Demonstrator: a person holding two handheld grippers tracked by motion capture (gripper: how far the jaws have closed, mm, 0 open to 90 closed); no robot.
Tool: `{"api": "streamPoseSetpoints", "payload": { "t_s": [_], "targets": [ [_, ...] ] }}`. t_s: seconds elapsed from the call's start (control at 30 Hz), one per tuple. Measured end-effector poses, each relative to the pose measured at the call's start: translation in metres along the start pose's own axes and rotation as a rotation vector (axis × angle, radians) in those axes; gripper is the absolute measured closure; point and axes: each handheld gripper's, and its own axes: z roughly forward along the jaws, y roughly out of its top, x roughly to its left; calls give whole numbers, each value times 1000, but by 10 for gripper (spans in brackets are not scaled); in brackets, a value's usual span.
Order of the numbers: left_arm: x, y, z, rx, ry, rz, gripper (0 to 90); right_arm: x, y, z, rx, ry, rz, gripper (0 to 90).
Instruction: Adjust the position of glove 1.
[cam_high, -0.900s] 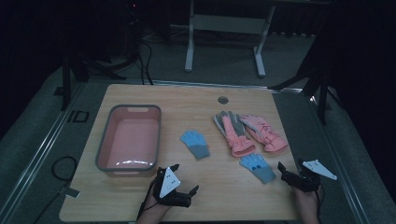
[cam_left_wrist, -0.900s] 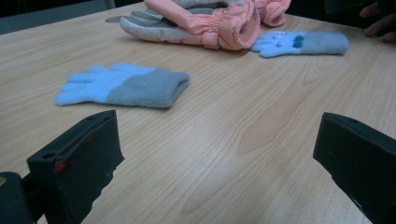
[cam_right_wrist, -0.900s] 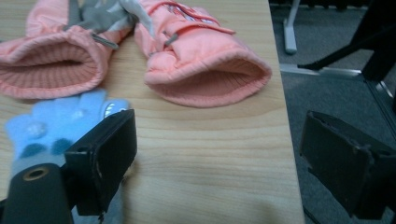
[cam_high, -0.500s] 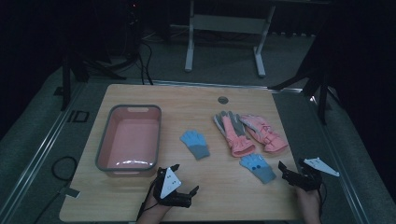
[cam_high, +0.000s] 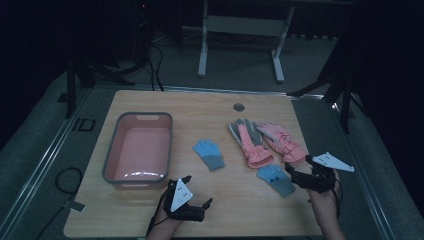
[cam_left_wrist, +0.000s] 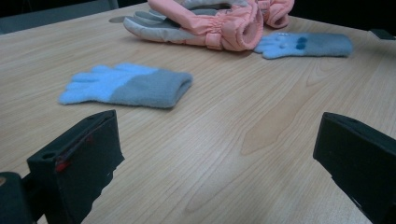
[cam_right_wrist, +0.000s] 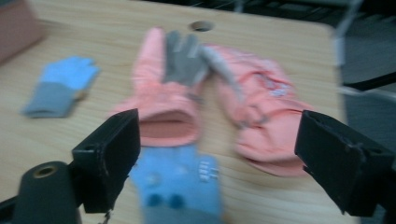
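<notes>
Hovering low over the near edge of the wooden surface (cam_high: 215, 220): left gripper (cam_high: 196, 197), jaws spread wide, gripping nothing. Hanging at the near right: right gripper (cam_high: 299, 172), jaws likewise standing wide apart and empty (view along them blurred), pointing at a small blue glove (cam_high: 276, 179) lying just ahead of them, dotted side up. Lying farther in, mid-surface and well apart from the first: a second blue glove (cam_high: 209, 153) with a grey cuff. Resting just beyond the near glove, side by side: two pink gloves (cam_high: 265, 142), grey palm showing on the left one. Sitting at the left: a pink tub (cam_high: 140, 150) with a grey rim.
</notes>
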Motion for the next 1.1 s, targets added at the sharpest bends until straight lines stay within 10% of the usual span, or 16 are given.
{"api": "streamPoseSetpoints", "payload": {
  "t_s": [0.57, 1.1],
  "targets": [
    [1, 0, 1, 5, -9, -8, 11, 59, 46, 47, 67, 214, -102, 141],
    [1, 0, 0, -4, -18, 0, 11, 119, 69, 115, 110, 415, -248, 352]
  ]
}}
